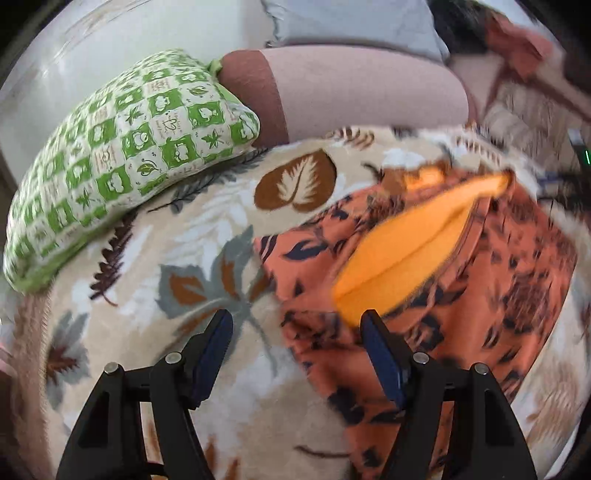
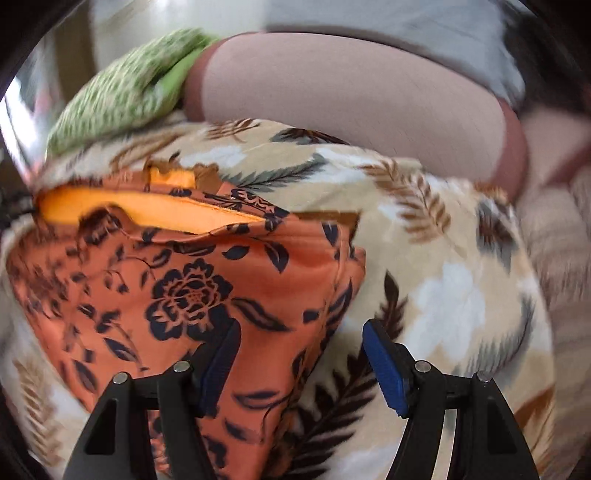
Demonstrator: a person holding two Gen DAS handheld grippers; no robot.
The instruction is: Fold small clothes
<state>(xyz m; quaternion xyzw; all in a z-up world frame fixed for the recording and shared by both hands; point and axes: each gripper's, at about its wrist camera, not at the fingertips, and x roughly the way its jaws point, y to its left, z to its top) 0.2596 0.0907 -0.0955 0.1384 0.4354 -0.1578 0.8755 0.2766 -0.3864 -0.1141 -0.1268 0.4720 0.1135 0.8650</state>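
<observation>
An orange garment with a dark floral print [image 1: 461,280] lies on a leaf-patterned blanket [image 1: 207,258]. Its plain orange lining [image 1: 402,247] shows at an opening. My left gripper [image 1: 297,325] is open and empty, hovering over the garment's left edge. In the right wrist view the same garment [image 2: 192,280] lies at left with its lining [image 2: 147,210] showing along the top. My right gripper [image 2: 301,334] is open and empty over the garment's right edge; the cloth passes beneath its left finger [image 2: 219,365].
A green and white patterned pillow [image 1: 122,155] lies at the back left, also in the right wrist view [image 2: 129,88]. A pink-beige bolster with a brown end [image 1: 347,96] lies behind the garment. Grey bedding [image 1: 351,22] is at the back.
</observation>
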